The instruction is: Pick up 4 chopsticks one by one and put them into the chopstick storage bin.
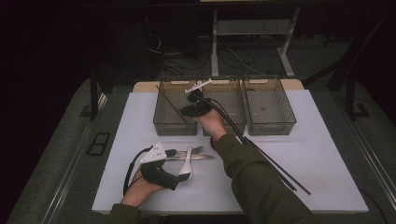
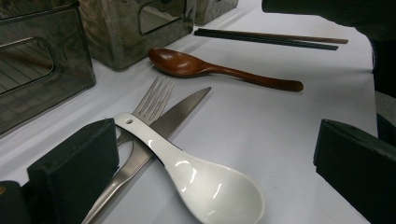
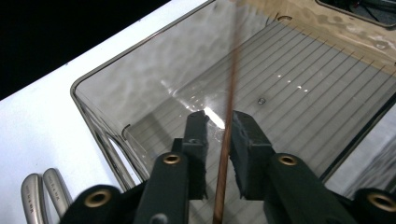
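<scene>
My right gripper (image 1: 194, 106) hangs over the leftmost clear bin (image 1: 161, 122). A thin brown chopstick (image 3: 229, 116) stands between its pads, and a gap shows beside it, so the jaws are open. From above, the chopstick (image 1: 172, 105) leans diagonally inside that bin. My left gripper (image 1: 180, 164) rests low on the white table near the front, jaws wide open. Between them lie a white ceramic spoon (image 2: 196, 175), a metal fork (image 2: 152, 102) and a knife (image 2: 180, 109), stacked across each other. Neither pad touches them.
Three clear bins stand in a row at the back, including the middle bin (image 1: 233, 112) and the right bin (image 1: 270, 109). A wooden spoon (image 2: 210, 70) lies past the cutlery. Dark chopsticks (image 1: 275, 165) lie at the right. Two metal handles (image 3: 37, 198) lie outside the left bin.
</scene>
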{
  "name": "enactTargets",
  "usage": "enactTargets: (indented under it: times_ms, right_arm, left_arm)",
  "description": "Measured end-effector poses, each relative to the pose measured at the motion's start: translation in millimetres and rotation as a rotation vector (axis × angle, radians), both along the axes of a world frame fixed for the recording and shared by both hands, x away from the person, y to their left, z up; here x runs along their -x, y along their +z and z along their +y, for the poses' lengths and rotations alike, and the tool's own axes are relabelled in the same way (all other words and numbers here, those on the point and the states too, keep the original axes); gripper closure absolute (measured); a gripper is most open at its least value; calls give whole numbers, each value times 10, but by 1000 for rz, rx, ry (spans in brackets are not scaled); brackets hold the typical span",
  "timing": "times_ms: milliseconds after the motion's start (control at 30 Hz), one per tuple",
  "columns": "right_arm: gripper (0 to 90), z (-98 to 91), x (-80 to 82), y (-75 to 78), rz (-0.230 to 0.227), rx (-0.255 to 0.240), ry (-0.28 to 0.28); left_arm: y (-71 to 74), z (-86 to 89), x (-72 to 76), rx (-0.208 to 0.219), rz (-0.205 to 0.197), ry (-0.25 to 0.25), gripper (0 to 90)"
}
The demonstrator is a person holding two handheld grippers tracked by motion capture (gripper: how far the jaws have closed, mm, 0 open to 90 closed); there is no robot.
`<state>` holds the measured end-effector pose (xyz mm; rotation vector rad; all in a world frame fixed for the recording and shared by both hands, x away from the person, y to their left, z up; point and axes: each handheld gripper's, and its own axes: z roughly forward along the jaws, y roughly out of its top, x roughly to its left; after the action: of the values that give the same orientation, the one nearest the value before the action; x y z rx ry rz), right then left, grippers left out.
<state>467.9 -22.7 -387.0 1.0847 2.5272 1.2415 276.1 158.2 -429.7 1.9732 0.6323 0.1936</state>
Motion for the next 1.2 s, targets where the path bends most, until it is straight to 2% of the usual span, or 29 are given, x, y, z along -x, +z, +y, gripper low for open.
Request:
enactTargets:
  times_ms: [167,367,633,700,1200]
  right_arm:
    - [662,-25,18,35,4,-13,10]
    - [558,-109,72,161,3,-37,29]
    - [491,-300,208,308,-8,-61,70]
    - [459,-363,244,329,-15,-68,73]
    - [441,-912,558,407,-29,-77,122]
  left_arm:
    - [-2,2,-5,-3,-2,0,0]
    - [-5,-2,-3,-1,2,4,0]
    - [-2,3,-7,9,3,12,0]
    - [-1,10,-11,0,3,12,0]
    - [-14,-11,-10,2,1,16,0]
